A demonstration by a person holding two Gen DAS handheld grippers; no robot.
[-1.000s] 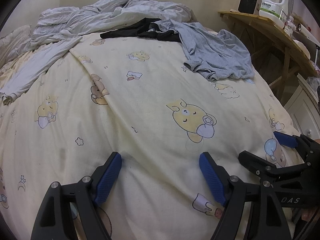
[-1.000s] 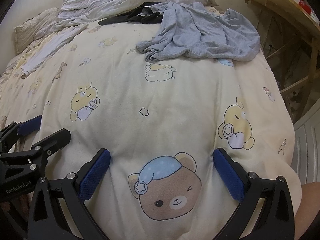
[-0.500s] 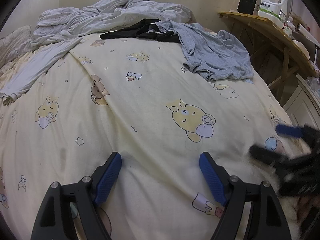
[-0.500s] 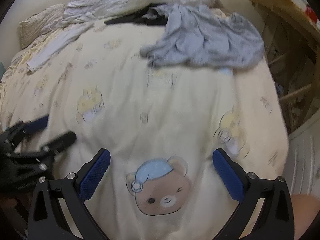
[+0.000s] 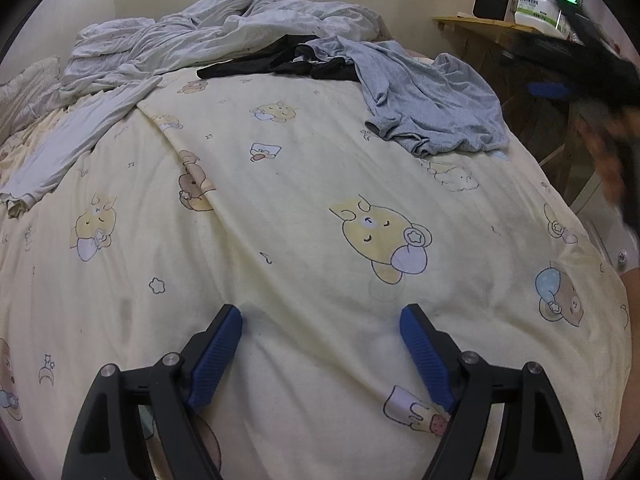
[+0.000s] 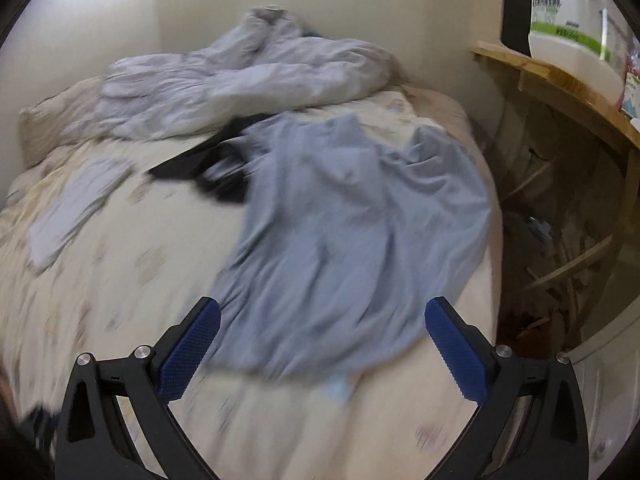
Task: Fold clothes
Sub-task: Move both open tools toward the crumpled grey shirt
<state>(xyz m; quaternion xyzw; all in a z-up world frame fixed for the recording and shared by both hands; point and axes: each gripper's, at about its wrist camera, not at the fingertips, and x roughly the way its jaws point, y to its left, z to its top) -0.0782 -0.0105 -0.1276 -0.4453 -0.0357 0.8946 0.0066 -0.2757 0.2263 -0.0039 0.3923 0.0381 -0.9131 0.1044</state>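
Note:
A crumpled grey-blue shirt (image 5: 432, 108) lies on the far right of the cream cartoon-print duvet (image 5: 280, 240). In the right wrist view the grey-blue shirt (image 6: 352, 240) fills the middle, blurred, and my right gripper (image 6: 322, 320) hangs open above its near edge with nothing between the pads. A black garment (image 5: 280, 65) and a pale grey pile (image 5: 224, 36) lie at the back. My left gripper (image 5: 320, 320) stands open low over the bare duvet. The right gripper shows as a dark blur at the upper right of the left wrist view.
A pale grey sleeve (image 5: 76, 148) trails down the left side of the bed. A wooden shelf (image 6: 560, 80) with a white jug (image 6: 568, 28) stands right of the bed, over a dark gap with wooden slats. A wall runs behind the bed.
My right gripper has risen and swung away from the bear print toward the grey-blue shirt at the far right. The left gripper has stayed put, open.

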